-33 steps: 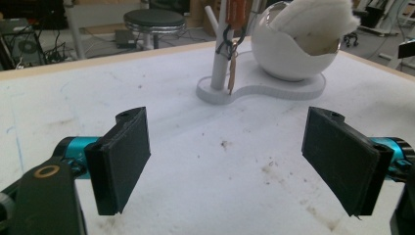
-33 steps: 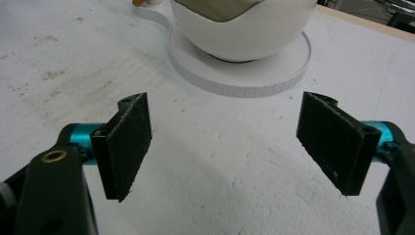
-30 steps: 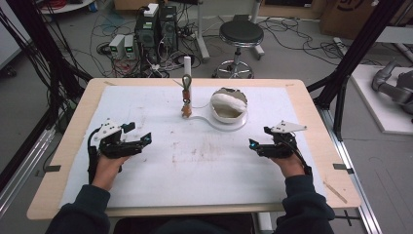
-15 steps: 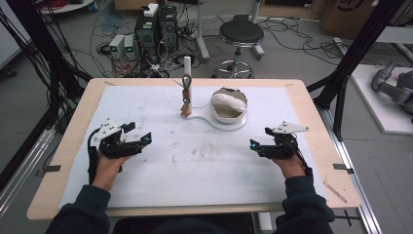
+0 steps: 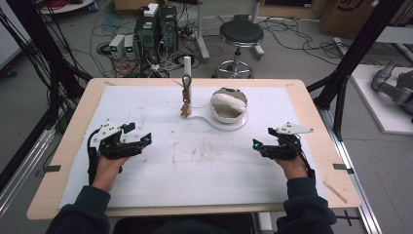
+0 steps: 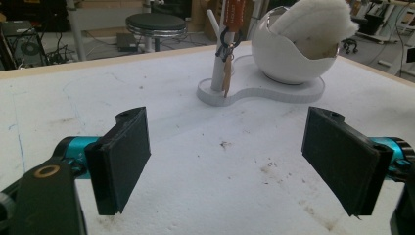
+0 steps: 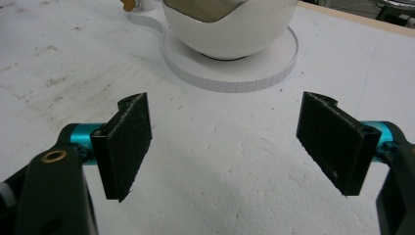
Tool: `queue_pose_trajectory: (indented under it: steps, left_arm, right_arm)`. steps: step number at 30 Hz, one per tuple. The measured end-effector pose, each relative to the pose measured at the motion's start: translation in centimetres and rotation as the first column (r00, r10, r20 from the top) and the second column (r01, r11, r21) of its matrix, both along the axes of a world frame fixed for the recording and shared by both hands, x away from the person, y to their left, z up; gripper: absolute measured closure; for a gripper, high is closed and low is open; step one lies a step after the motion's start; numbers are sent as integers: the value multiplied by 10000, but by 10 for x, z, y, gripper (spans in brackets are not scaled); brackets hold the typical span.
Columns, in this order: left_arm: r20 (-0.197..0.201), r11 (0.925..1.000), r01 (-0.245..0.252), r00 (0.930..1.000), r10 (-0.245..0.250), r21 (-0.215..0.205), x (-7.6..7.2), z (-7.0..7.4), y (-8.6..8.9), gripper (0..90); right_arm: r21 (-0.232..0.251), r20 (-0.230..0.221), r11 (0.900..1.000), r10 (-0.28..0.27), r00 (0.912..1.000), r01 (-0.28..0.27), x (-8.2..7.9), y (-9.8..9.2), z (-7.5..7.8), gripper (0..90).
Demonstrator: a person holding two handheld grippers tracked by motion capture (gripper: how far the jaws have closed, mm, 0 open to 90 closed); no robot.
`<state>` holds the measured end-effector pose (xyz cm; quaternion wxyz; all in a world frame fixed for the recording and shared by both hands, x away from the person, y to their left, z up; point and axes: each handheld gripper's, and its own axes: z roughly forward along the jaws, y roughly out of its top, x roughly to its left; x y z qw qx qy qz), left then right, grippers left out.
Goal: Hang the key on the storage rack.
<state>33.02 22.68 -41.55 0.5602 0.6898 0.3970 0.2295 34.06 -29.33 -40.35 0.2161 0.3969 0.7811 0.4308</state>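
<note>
My left gripper (image 5: 141, 140) sits low over the near left of the white mat (image 5: 204, 170), held in my left hand (image 5: 107, 168), and its jaws stand wide apart with nothing between them; in the left gripper view the two black pads (image 6: 125, 159) frame bare, scuffed mat. My right gripper (image 5: 258, 145) hovers over the near right of the mat in my right hand (image 5: 294, 168), and its jaws are spread wide too, holding nothing; in the right gripper view only stained mat lies between its pads (image 7: 128, 143). The two grippers are well apart, each pointing inward and a little forward.

Farther out, toward the far middle of the mat, stands the white base plate (image 5: 229, 124). On its right part rests the round white bowl (image 5: 229, 108), open at the top, with a white fluffy pad (image 5: 229, 101) lying in it. In the left gripper view the fluffy pad (image 6: 318, 22) bulges over the bowl's rim. On the left part of the plate a thin white post (image 5: 187, 73) stands upright, and a key ring with a brown tag (image 5: 185, 97) hangs from it, close beside the bowl. Neither gripper touches any of these.

Beyond the wooden table edge (image 5: 195, 82) stand a black stool (image 5: 241, 34) and computer cases (image 5: 156, 24) among cables on the floor.
</note>
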Motion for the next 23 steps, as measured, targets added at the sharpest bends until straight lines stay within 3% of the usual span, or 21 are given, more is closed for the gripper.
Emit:
queue_pose_trajectory:
  steps: [23]
  left_arm:
    - [-374, 9998, 136, 9992, -141, -130, 1, -4, -5, 182]
  right_arm:
    - [22, -7, 10000, 69, 10000, -69, 4, 0, -1, 211]
